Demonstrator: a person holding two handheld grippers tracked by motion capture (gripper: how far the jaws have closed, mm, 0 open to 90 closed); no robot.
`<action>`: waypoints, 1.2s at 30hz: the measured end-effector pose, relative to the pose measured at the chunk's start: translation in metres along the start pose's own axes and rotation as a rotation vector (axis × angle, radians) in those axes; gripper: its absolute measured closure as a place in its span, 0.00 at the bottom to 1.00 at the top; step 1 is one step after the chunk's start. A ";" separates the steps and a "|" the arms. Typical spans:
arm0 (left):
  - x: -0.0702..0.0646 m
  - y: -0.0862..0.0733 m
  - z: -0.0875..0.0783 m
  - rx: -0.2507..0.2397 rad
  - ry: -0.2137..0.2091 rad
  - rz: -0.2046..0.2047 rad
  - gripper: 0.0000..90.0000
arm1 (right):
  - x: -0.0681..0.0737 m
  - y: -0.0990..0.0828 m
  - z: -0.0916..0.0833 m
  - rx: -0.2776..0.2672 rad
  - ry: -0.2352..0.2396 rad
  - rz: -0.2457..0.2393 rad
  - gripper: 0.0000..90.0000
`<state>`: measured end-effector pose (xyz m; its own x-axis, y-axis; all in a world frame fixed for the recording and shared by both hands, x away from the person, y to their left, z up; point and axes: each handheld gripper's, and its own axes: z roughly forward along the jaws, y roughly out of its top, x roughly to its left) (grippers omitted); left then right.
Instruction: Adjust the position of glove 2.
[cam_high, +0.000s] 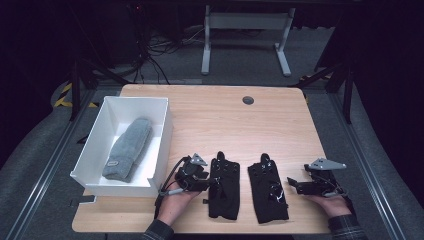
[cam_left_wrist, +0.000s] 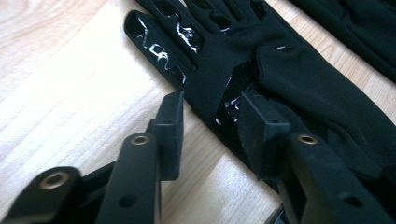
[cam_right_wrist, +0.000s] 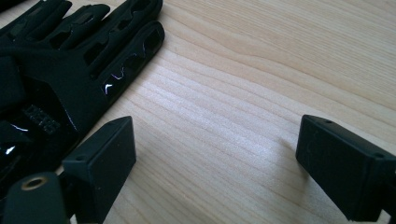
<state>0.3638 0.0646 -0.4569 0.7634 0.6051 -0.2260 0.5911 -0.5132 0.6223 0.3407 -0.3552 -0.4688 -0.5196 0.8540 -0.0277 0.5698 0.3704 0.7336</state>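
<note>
- The white box (cam_high: 162, 131) sits at the desk's left edge, open at the top, and holds one grey sock (cam_high: 128, 148) lying lengthwise along its floor, toe toward the far wall.
- Your left glove (cam_high: 223, 186) lies flat on the desk (cam_high: 220, 120), just right of the box's near corner. Its long axis runs away from you, fingers toward the far edge, cuff toward you.
- Your left gripper (cam_left_wrist: 211, 116) is at that glove's left edge. Its jaws stand partly apart: one jaw rests on the bare wood beside the glove and the other on the fabric, with the glove's edge between them. I cannot tell whether they pinch it.
- The right glove (cam_high: 267, 187) lies just beside the first, not touching it, on the same axis and with its fingers pointing the same way.
- Your right gripper (cam_right_wrist: 215, 156) sits low at that glove's right side, jaws wide apart over bare wood with nothing between them; the glove lies just past one jaw.
- A round grey grommet (cam_high: 248, 100) is set in the desk near the far edge, well apart from the gloves.
</note>
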 end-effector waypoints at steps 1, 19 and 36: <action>0.000 0.000 0.002 0.005 -0.002 -0.001 0.72 | 0.000 0.000 0.000 0.000 0.000 0.000 0.14; 0.002 0.002 0.003 -0.004 -0.043 -0.064 0.97 | 0.006 0.008 -0.010 0.024 0.148 -0.058 0.68; 0.001 0.002 0.002 -0.030 -0.052 -0.070 0.98 | 0.035 0.015 -0.008 0.068 0.392 -0.180 1.00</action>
<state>0.3665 0.0634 -0.4575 0.7335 0.6060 -0.3078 0.6359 -0.4520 0.6256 0.3258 -0.3233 -0.4534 -0.8095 0.5751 0.1185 0.4817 0.5348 0.6942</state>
